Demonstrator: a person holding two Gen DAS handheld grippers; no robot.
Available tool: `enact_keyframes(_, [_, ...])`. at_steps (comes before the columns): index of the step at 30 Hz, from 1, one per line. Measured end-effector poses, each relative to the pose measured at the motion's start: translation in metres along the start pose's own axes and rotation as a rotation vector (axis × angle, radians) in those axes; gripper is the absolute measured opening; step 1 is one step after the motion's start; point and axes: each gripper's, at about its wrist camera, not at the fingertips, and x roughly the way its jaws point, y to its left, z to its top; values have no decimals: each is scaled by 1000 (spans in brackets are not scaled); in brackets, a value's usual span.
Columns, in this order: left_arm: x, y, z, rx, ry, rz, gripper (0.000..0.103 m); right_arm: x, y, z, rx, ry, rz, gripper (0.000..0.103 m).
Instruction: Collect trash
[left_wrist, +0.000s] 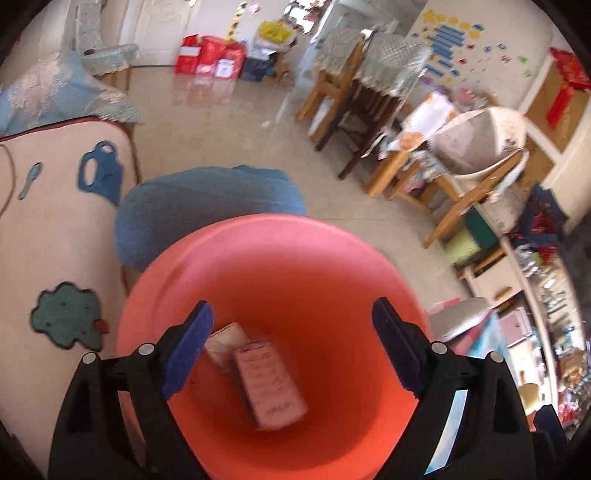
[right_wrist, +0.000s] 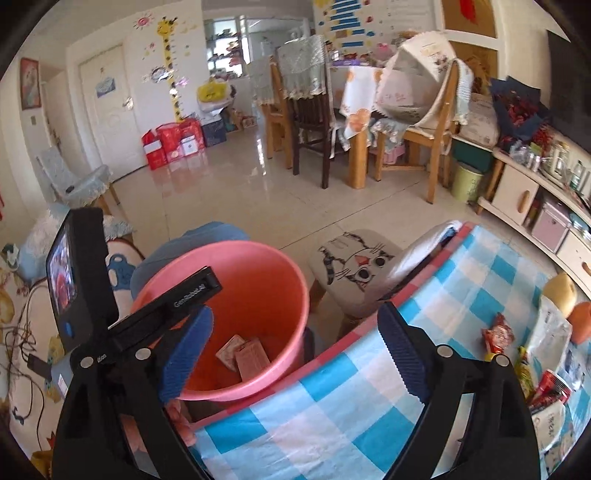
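**Both grippers wide apart over the pink bucket, nothing held**

Here is the left gripper (left_wrist: 291, 347), poised right above the mouth of the round pink plastic bucket (left_wrist: 332, 266), and its 2 blue ribbed pads (left_wrist: 188, 347) stand far apart. Nothing sits between them, nothing touches them. Looking straight down past the fingers, 2 pieces of trash lie on the bucket floor: 1 pinkish rectangular carton (left_wrist: 271, 384), blurred, and 1 smaller flat packet (left_wrist: 225, 339) tucked just behind it, the 2 overlapping.

Over to the right gripper (right_wrist: 291, 350). Its jaws are spread just as wide and just as empty. Its left pad (right_wrist: 184, 358) shows in front of the bucket's near rim, its right pad over the blue-and-white checked tablecloth (right_wrist: 332, 406); whether either touches what lies behind it, I cannot tell. From this side the bucket stands just beside the table edge, below the cloth, with the same 2 pieces of trash visible inside.

Also in the right wrist view, the black body of the left gripper reaches over the bucket's far rim.

Still out on the tablecloth, at the right edge: 1 red snack wrapper (right_wrist: 496, 334), 1 white plastic bag (right_wrist: 550, 332), and a cluster of further packets at the bottom right, too crowded to count. 2 round fruits sit beyond them, 1 yellow (right_wrist: 559, 291) and 1 orange (right_wrist: 581, 319).

Beside the bucket stands 1 stool with a cat-face cushion (right_wrist: 354, 266).
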Motion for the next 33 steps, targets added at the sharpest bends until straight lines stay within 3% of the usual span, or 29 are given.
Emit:
enact_keyframes(8, [-31, -41, -20, 149, -179, -287, 96, -38, -53, -21, 175, -31, -110, 95])
enact_keyframes(12, [-40, -60, -35, 199, -156, -411, 97, -58, -72, -37, 190, -48, -204, 96])
enact_keyframes(15, [-44, -80, -48, 294, -109, -420, 97, -77, -85, -47, 170, -80, -272, 98])
enact_keyframes(19, [-45, -104, -62, 419, -22, -371, 97, -101, -108, -58, 195, -104, -347, 98])
enact_keyframes(21, [-49, -112, -70, 470, -33, -347, 97, -111, -121, -62, 226, -111, -375, 98])
enact_keyframes(28, [-69, -135, -103, 650, -109, -365, 97, -153, -165, -82, 338, -144, -457, 98])
enact_keyframes(33, [-83, -152, -127, 748, -149, -446, 97, -175, -190, -99, 388, -142, -507, 98])
